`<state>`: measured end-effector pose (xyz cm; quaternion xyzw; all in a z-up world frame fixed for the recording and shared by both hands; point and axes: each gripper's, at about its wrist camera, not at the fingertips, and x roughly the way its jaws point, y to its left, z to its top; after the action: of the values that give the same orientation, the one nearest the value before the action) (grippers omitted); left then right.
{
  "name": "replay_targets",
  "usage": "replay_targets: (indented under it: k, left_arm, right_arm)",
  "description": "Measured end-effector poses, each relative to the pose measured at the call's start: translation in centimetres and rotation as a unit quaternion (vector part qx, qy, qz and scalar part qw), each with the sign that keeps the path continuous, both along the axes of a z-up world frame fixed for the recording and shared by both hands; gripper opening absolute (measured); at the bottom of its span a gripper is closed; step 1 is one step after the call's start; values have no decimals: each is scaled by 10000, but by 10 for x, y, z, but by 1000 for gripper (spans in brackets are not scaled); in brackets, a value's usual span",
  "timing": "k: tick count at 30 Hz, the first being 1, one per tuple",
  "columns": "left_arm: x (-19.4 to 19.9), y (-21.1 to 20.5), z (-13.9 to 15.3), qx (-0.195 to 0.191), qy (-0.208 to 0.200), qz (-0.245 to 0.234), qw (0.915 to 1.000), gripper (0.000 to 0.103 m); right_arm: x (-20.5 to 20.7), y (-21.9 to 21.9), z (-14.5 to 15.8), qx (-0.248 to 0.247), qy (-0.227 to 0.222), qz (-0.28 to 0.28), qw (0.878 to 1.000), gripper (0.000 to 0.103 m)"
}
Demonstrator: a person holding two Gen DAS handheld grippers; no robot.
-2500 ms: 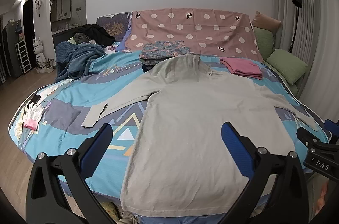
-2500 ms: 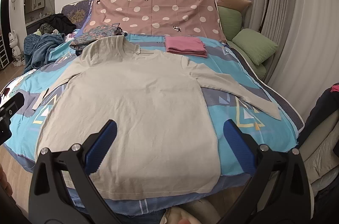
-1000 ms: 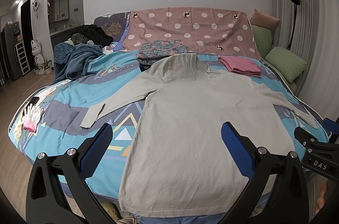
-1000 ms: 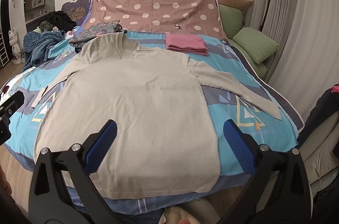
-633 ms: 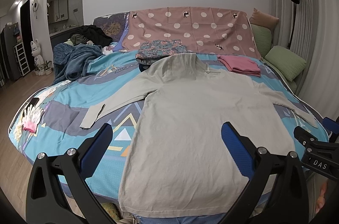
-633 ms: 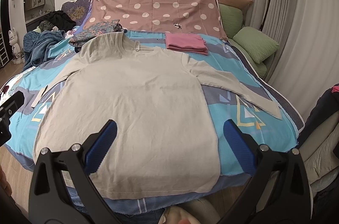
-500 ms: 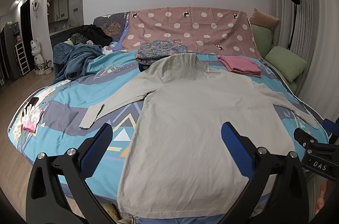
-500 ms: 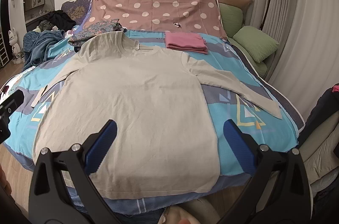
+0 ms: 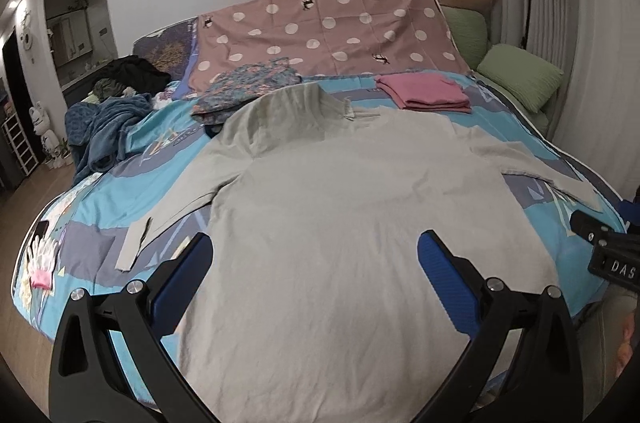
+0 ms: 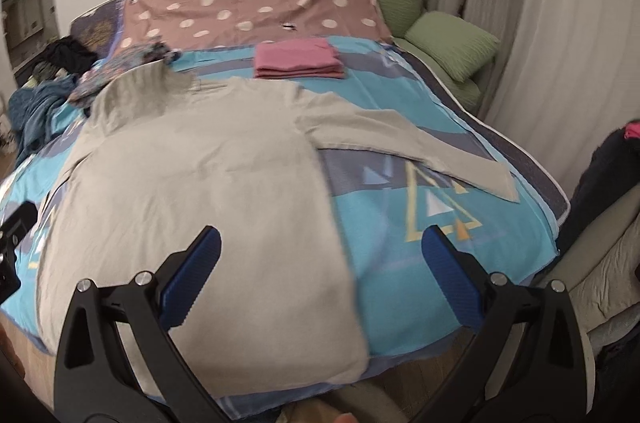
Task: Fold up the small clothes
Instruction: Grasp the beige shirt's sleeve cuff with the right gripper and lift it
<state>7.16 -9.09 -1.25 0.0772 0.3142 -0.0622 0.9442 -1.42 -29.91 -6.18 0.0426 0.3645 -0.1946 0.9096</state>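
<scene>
Since the grey long-sleeved top [image 9: 360, 223] lies flat on the bed [image 10: 400, 223] with both sleeves spread and nothing yet folded, the sensible start is probably a sleeve: pinch the right sleeve [image 10: 420, 147] near its cuff and carry it across the body, keeping the fabric low so it doesn't drag. Both the left gripper [image 9: 314, 259] and the right gripper [image 10: 320, 255] hover above the hem end, jaws spread wide and empty, the right angled toward that sleeve.
</scene>
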Motion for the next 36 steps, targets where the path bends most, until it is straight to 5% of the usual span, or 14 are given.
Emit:
replay_targets:
  k: [4,6,10,11,14,22,28,30,32,34,36]
  left_arm:
    - [29,-51,-5,241,179,-572,9979,102]
    - [45,-77,-11,358,335,-859,9951,102]
    - [69,-121,-25,526,660,-1420,9863,102]
    - [74,-130,-28,531,726,-1538,9840,102]
    - [93,-154,-39,384,993,-1750,9788,102]
    - [119,-206,-64,52,1518,-2255,9623,102]
    - [121,-221,-71,-54,1710,-2476,9536,102]
    - [121,-222,-72,-50,1742,-2486,9528,102]
    - [121,-220,-71,-74,1785,-2462,9526,102]
    - [123,-218,-70,-132,1824,-2426,9527,102]
    - [125,-214,-67,-250,1830,-2386,9534,102]
  right_arm:
    - [7,-83,-4,764,-155,-777,9939,101]
    - [9,-142,-19,1594,-233,-1237,9792,101]
    - [7,-251,-60,3299,-545,-1827,9246,101]
    - [2,-282,-74,3754,-685,-2066,9010,101]
    - [-6,-338,-101,4326,-928,-2713,8548,101]
    - [12,-401,-148,4854,-999,-3354,8012,90]
    - [13,-421,-163,4811,-1425,-3899,7722,65]
    - [9,-424,-167,4800,-1548,-3972,7668,30]
    - [0,-424,-177,4938,-1807,-4017,7498,21]
    - [2,-424,-179,4926,-1944,-3861,7553,9]
    - [7,-415,-167,4491,-2000,-3690,7887,5]
